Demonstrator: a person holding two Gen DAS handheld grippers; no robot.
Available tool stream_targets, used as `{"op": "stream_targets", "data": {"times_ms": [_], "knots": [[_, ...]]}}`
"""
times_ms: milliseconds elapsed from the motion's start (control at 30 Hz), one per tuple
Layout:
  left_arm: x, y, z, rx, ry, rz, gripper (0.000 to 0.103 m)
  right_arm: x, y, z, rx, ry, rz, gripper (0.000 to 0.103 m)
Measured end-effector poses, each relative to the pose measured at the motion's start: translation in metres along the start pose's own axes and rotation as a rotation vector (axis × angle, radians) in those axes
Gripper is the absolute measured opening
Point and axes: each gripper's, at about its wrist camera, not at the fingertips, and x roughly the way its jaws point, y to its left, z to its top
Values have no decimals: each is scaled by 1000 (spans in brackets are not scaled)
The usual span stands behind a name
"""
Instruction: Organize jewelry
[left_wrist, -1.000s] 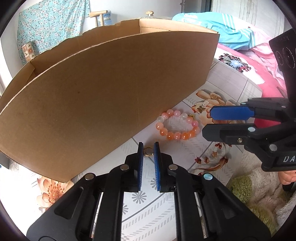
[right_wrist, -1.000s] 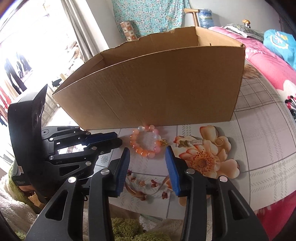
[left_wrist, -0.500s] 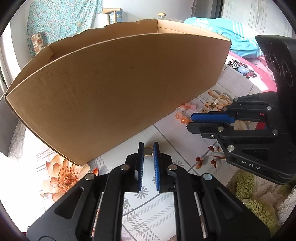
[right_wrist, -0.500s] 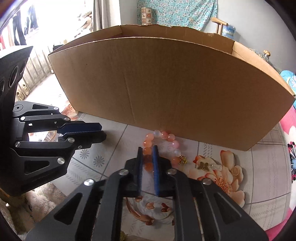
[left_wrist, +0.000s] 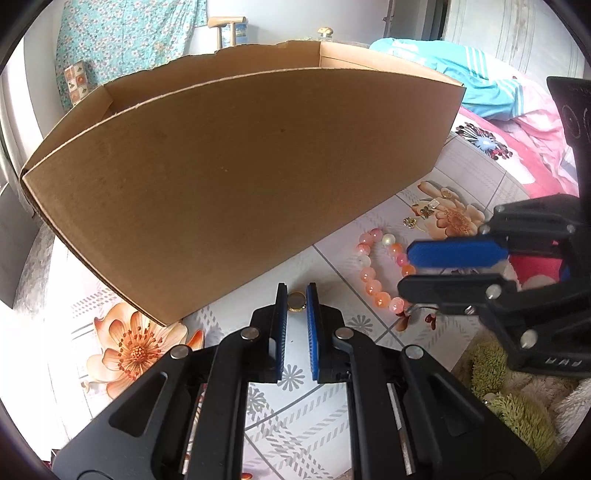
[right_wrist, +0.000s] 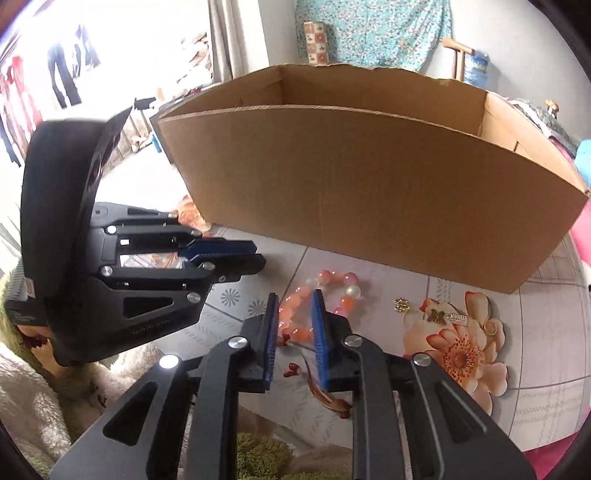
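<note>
My left gripper (left_wrist: 296, 300) is shut on a small gold ring (left_wrist: 296, 301), held just above the tiled tabletop in front of the cardboard box (left_wrist: 240, 177). My right gripper (right_wrist: 294, 314) is shut on the near side of a pink and orange bead bracelet (right_wrist: 295, 325), which lies on the table in front of the box (right_wrist: 369, 192). In the left wrist view the bracelet (left_wrist: 373, 273) lies right of my left gripper, with the right gripper (left_wrist: 413, 269) over its right side. The left gripper (right_wrist: 255, 254) shows at the left of the right wrist view.
Small gold earrings and charms (right_wrist: 443, 315) lie on the flower print right of the bracelet; they also show in the left wrist view (left_wrist: 424, 214). A fluffy green and white mat (left_wrist: 517, 398) borders the table's near edge. A bed with pink bedding (left_wrist: 517, 122) is to the right.
My right gripper moved in over the bracelet and closed on it. My left gripper kept the ring and lifted a little, shifting left along the box front.
</note>
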Motion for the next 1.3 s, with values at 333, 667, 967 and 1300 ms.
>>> {"op": "stream_targets", "data": {"times_ms": [333, 667, 967, 1300], "knots": [[0, 0, 1, 5, 1, 7, 9, -6, -58, -3, 163, -3, -122, 23], [0, -3, 0, 25, -1, 20, 9, 15, -61, -9, 100, 23, -154, 4], [-3, -3, -1, 26, -9, 12, 9, 1, -62, -11, 117, -12, -129, 2], [-23, -2, -3, 20, -42, 11, 9, -32, -55, -9, 132, -81, -106, 2]]}}
